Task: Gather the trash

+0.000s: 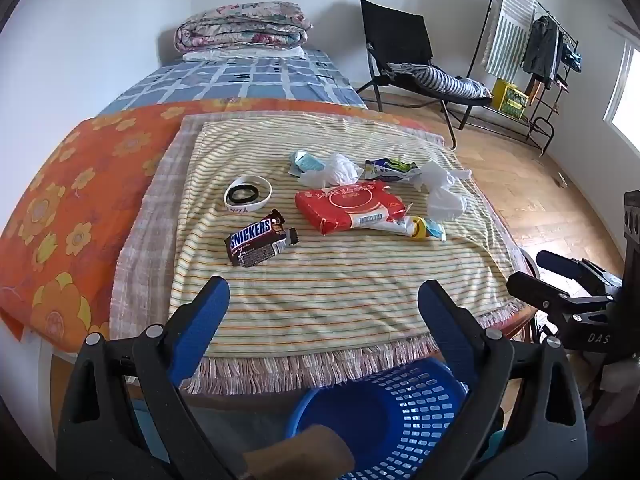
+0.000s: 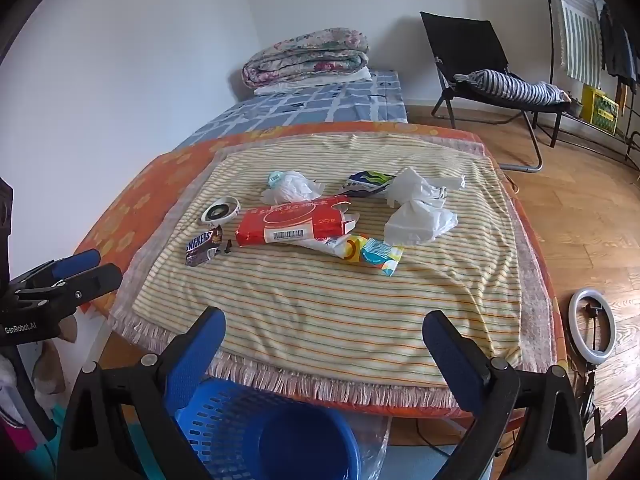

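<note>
While both claws hang back at the near edge, nothing is picked up so far:

Left gripper (image 1: 322, 304): blue pads spread wide, nothing between them, hovering over the fringed near edge of the striped towel (image 1: 340, 280).
Right gripper (image 2: 324, 336): same deal, fingers spread apart and empty, over the same edge a bit further right.
Basket: blue plastic basket (image 1: 400, 412) sits on the floor below the towel's fringe, right under both grippers.
Snickers wrapper (image 1: 258, 242): torn open, lying near-left on the towel.
Red tissue pack (image 1: 350, 208): middle of the towel, its flap open, just right of the Snickers wrapper.
Colourful wrapper (image 2: 360, 252): yellow and teal, its end tucked against the tissue pack's near side.
White crumpled plastic (image 2: 420, 212): right of the pack, a loose bunched heap.
Smaller white wad (image 1: 338, 168): behind the pack, next to a teal-labelled scrap.
Blue-green wrapper (image 1: 390, 170): far side, between the two white lumps.
Tape roll (image 1: 247, 194): white ring lying flat on the left, behind the Snickers.
</note>
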`<state>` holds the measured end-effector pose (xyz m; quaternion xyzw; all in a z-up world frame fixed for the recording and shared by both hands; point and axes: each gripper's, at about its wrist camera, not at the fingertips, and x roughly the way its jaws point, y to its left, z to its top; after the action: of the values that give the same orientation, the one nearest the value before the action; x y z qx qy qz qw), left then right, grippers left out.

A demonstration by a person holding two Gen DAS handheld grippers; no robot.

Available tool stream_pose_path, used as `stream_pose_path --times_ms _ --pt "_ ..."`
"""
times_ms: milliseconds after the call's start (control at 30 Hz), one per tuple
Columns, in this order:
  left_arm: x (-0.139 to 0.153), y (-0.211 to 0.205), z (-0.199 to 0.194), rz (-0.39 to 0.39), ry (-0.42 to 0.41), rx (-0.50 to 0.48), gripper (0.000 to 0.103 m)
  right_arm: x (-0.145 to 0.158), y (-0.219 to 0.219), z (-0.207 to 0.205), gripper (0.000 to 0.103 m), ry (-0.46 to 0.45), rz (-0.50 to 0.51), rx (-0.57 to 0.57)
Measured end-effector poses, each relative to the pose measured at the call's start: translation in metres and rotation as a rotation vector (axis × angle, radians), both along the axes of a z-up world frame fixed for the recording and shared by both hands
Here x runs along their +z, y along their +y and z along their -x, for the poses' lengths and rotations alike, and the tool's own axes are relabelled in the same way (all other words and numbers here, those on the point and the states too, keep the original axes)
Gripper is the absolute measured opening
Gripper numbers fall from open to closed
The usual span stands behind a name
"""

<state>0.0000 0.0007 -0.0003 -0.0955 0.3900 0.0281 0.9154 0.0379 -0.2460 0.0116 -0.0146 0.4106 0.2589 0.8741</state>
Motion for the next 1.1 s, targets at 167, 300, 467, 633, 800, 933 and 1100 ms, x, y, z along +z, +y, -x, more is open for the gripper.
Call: stream_pose_path --times_ms 167,300,467,633,800,933,1100 --pt "0.0 0.001 0.0 0.004 0.004 -0.001 0.097 0.003 -0.005 0.0 0.1 0.003 0.006 -0.008" --pt "0.0 0.001 0.0 0.003 0.009 0.004 0.097 -0.002 0.005 0.0 0.1 0.01 0.004 -0.006" --pt "0.0 0.0 0.0 -0.005 0.008 0.007 0.097 -0.002 0.003 -0.005 0.098 0.019 -0.006 0.0" --pt "0.0 -0.001 0.0 -0.009 0.007 0.008 0.097 -0.002 0.001 -0.001 0.098 0.033 -0.015 -0.005" --pt "0.0 -0.001 0.0 -0.01 0.005 0.005 0.097 -0.002 -0.001 -0.002 0.098 0.04 -0.024 -0.009" --pt "0.0 -0.001 0.0 -0.011 0.004 0.004 0.097 -0.003 -0.002 -0.003 0.098 0.044 -0.026 -0.014" --pt "0.0 -0.001 0.0 -0.013 0.004 0.007 0.097 -0.003 -0.004 -0.003 0.098 0.045 -0.028 -0.015"
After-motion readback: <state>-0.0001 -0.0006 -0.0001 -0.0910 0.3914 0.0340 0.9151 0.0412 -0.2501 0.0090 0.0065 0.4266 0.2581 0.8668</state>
